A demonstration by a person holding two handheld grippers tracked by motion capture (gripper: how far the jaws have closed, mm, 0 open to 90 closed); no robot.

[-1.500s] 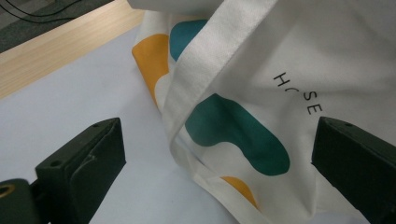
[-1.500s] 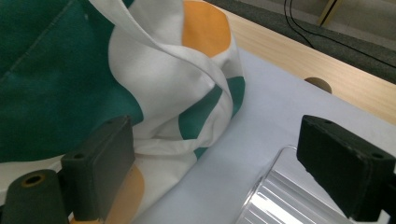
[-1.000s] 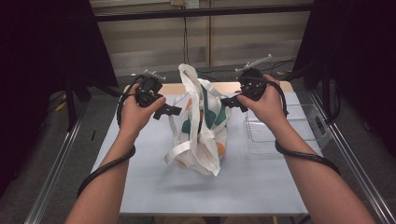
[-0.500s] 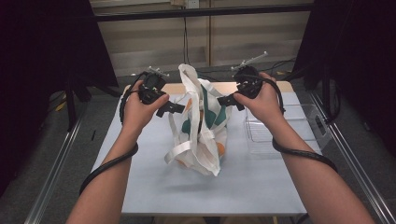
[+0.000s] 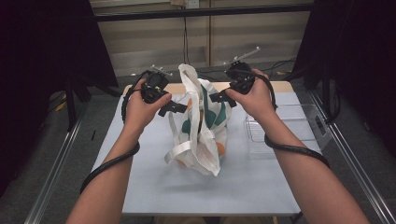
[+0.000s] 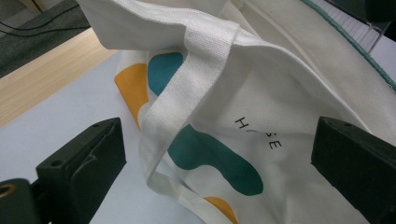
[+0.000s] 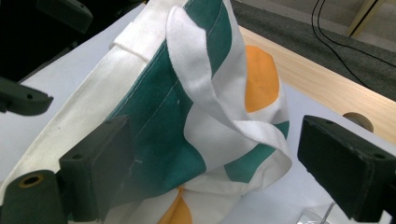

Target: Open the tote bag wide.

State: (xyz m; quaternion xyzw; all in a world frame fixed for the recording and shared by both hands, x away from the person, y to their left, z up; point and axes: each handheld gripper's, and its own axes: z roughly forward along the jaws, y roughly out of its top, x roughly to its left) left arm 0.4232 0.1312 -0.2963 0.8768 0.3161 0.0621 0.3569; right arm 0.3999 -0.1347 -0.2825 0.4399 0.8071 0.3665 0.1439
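At the centre of the high view a white tote bag [image 5: 201, 126] with teal and orange patches stands slumped on the pale table [image 5: 252, 186], one handle loop spilling toward the lower middle of the frame. The left gripper [image 5: 180, 108] sits just left of the bag's upper edge and the right gripper [image 5: 215, 97] just right of it, both pointing inward at the cloth. Compared with a second ago, both hands have drawn slightly closer to the bag and the right one sits a touch higher in the frame; the bag itself lies as it did.

In the left gripper view the jaws stand wide apart at the lower corners, the bag [image 6: 261, 116] and its webbing handle [image 6: 187, 93] between them but not pinched (the printed lettering is partly hidden by a fold). In the right gripper view the jaws are likewise spread, with the bag's rim and a handle loop [image 7: 210, 88] between them, ungrasped. A clear tray [image 5: 285, 126] lies at centre right of the high view
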